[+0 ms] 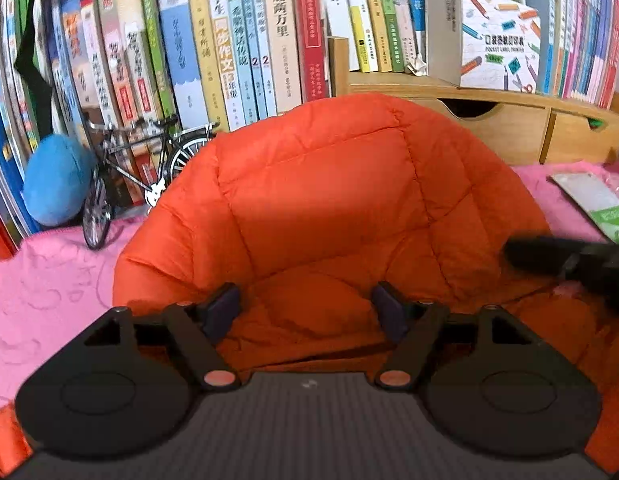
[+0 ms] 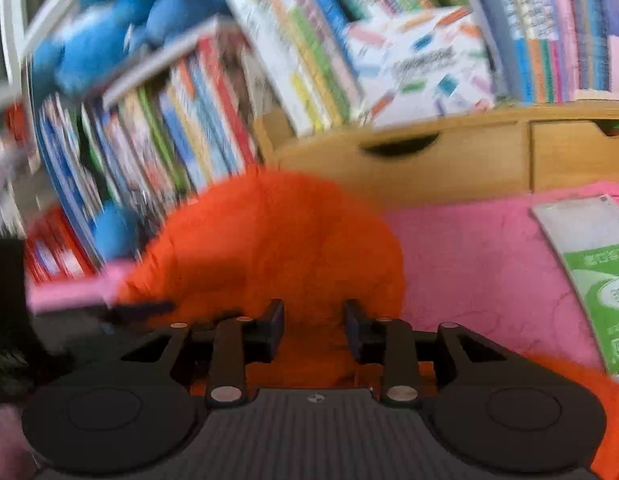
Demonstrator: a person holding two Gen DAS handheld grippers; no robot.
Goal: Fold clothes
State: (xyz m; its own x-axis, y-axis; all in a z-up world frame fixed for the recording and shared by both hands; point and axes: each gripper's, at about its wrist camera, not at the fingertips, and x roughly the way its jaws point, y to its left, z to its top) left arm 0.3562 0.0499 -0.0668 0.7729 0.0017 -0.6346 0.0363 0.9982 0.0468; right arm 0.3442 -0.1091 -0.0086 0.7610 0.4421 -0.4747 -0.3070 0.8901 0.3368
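Observation:
An orange quilted puffer jacket (image 1: 329, 200) lies bunched on a pink cloth (image 1: 49, 280), its far part curving up like a hood. My left gripper (image 1: 305, 308) hovers over its near folds, open, with the fingers wide apart and only loose fabric below them. In the blurred right wrist view, my right gripper (image 2: 314, 326) has its fingers close together with a ridge of the jacket (image 2: 269, 240) pinched between them. One dark finger (image 1: 541, 254) of the right gripper shows at the jacket's right edge in the left wrist view.
Behind the jacket stand rows of books (image 1: 229, 40), a wooden drawer unit (image 1: 509, 128) and a white patterned box (image 1: 493, 36). A model bicycle (image 1: 121, 176) and a blue plush (image 1: 55, 180) sit at the back left. A green and white packet (image 2: 589, 272) lies at the right.

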